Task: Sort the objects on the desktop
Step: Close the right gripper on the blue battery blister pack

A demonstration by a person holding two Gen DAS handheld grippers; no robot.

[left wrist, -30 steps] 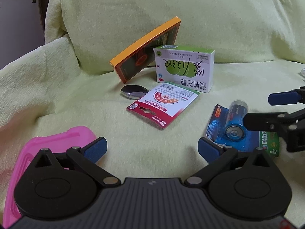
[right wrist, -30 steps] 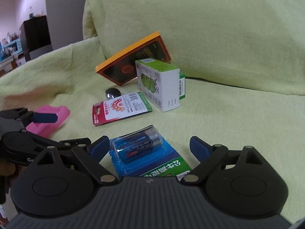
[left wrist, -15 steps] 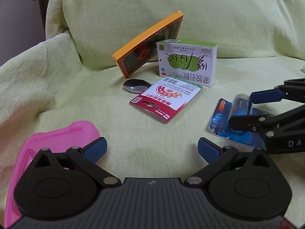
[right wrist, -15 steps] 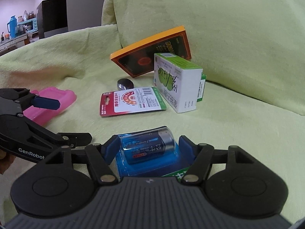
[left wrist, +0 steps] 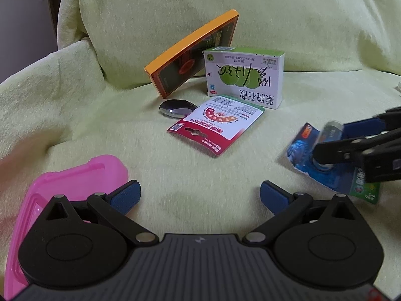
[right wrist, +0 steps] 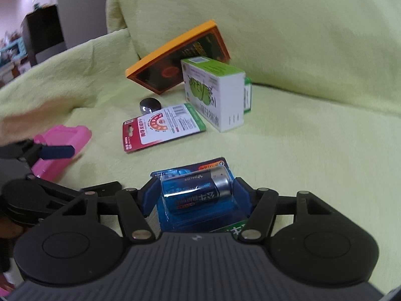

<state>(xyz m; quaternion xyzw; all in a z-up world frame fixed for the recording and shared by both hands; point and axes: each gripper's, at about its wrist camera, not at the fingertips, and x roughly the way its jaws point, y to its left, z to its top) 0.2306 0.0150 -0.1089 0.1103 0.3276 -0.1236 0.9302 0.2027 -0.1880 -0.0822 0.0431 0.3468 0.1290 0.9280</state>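
My right gripper is shut on a blue blister pack holding a large battery, and the pack sits lifted off the yellow-green blanket. The left wrist view shows that same battery pack at the right, clamped by the right gripper. My left gripper hangs open above the blanket with nothing between its fingers. A pink lidded box lies just left of it. Further back lie a red-and-white card pack, a shiny dark spoon-like object, a white-and-green medicine box and a tilted orange box.
The blanket-covered sofa back rises behind the objects and an armrest bulges at the left. Dark furniture stands in the room beyond. A blurred hand shows at the left edge of the right wrist view.
My right gripper went from open around the battery pack to shut on it and has raised it off the blanket. My left gripper stayed open and shifted only slightly.
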